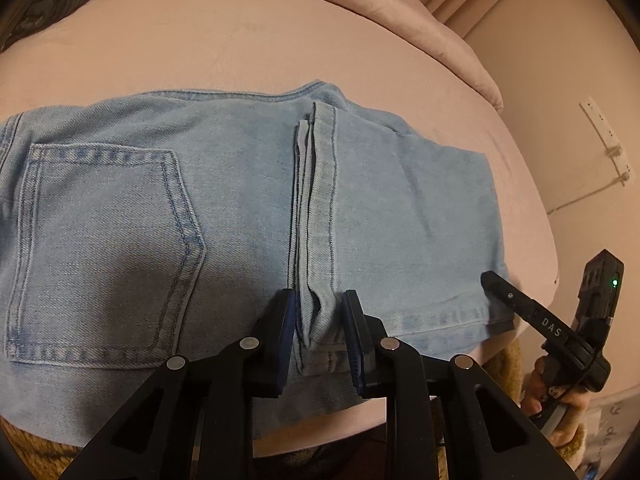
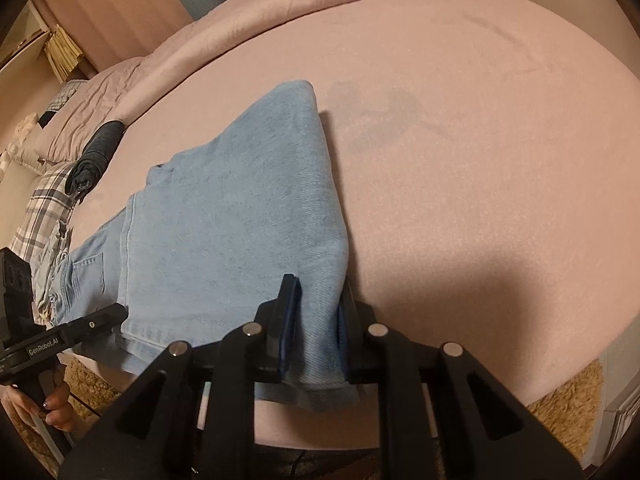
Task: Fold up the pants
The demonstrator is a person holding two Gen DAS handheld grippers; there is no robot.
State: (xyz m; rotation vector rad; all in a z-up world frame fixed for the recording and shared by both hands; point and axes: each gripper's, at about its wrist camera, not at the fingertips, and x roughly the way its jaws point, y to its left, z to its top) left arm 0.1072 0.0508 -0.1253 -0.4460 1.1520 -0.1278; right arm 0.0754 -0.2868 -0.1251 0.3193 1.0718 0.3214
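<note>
The light-blue jeans point(image 1: 224, 208) lie folded on the pink bed point(image 1: 224, 40), along its near edge, with a back pocket point(image 1: 108, 256) facing up toward the left. In my left wrist view the leg hems point(image 1: 316, 220) lie doubled back across the middle of the pile, and my left hand-held gripper point(image 1: 319, 332) has its pads on either side of those stacked hems at the near edge; they look pinched, though the mount hides the lowest part. My right hand-held gripper point(image 2: 316, 320) clamps the folded corner of the denim at the right end, where it overhangs the bed's near edge. The jeans' waistband end is cut off at the left of the frame. A dark rolled garment point(image 2: 94, 156) sits by the pillows, hard to make out.
</note>
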